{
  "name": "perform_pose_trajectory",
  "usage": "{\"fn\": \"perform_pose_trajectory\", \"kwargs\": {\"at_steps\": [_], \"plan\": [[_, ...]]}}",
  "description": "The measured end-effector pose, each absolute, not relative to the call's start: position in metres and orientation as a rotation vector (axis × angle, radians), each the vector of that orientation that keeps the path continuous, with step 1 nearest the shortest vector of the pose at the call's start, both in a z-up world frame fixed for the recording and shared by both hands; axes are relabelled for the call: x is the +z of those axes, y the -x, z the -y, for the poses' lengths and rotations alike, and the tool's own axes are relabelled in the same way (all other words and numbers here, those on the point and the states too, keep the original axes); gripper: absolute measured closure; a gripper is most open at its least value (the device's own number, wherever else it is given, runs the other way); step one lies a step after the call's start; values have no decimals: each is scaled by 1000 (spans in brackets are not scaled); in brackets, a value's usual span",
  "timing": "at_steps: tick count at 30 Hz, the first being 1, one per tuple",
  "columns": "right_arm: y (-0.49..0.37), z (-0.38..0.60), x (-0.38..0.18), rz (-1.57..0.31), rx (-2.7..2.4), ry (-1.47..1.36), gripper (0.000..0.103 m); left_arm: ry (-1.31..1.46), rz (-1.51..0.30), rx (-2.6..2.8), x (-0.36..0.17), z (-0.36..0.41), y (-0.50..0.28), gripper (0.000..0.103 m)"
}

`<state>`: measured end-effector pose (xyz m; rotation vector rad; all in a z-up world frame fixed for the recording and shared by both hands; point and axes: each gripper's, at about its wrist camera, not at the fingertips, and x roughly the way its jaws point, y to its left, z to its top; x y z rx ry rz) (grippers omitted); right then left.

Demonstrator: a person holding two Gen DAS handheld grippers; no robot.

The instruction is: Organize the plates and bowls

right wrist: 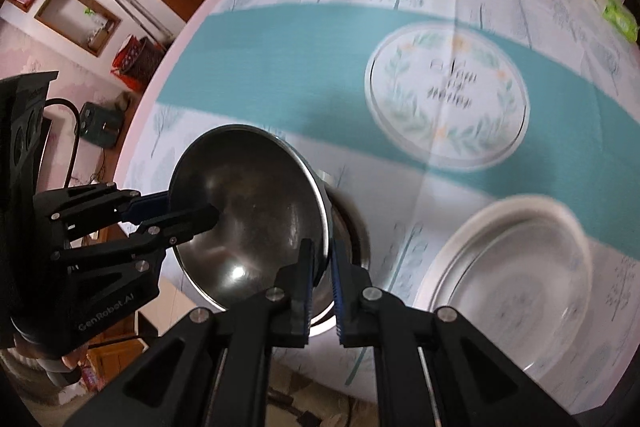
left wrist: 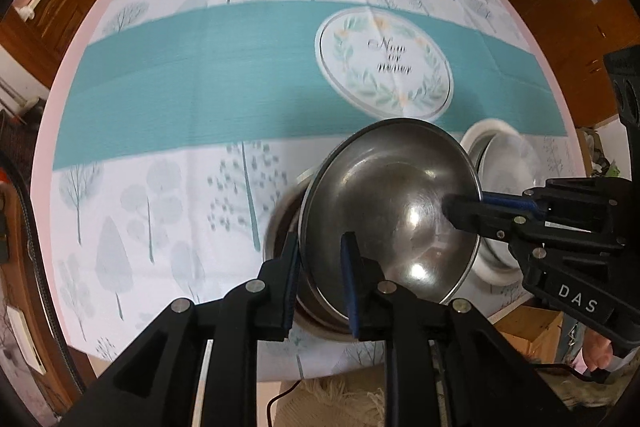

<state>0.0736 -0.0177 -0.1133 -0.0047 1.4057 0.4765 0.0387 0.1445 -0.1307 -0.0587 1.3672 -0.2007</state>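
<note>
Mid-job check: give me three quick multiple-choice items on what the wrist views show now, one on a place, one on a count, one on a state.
1. Where does the white dish sit?
A. On the round printed emblem
B. On the table, to the right of the steel bowls
C. Inside the white bin at the far edge

2. How many steel bowls are in view?
A. One
B. Two
C. Four

3. How is the upper steel bowl?
A. Flat on the cloth, untouched
B. Upside down on the white dish
C. Tilted, its rim clamped in the right gripper

Answers:
1 B: the white dish lies right of both bowls in the right wrist view.
2 B: the upper steel bowl hangs over a lower steel bowl on the table.
3 C: the right gripper pinches its rim, and the bowl stands at a slant.
</note>
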Motion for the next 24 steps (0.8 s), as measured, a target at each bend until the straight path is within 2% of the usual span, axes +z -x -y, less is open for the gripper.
{"fn": "perform_pose_trajectory", "kwargs": {"at_steps": [13,15,18,21,24], "plan": [[-57,17,-147,-1490,468,4,94,78,-1427,-191,-163,-144,-26,86],[-59,16,-148,-1493,463,9,93,68,-1425,-189,-164,-144,-28,82],[-60,16,-147,-1484,456,16,88,52,-1413,-189,-162,-144,-30,70],[-62,15,-144,-1465,434,32,88,40,-1398,-182,-158,-144,-32,67],[-64,18,-143,-1457,427,27,82,53,-1387,-183,-155,-147,-33,65]]}}
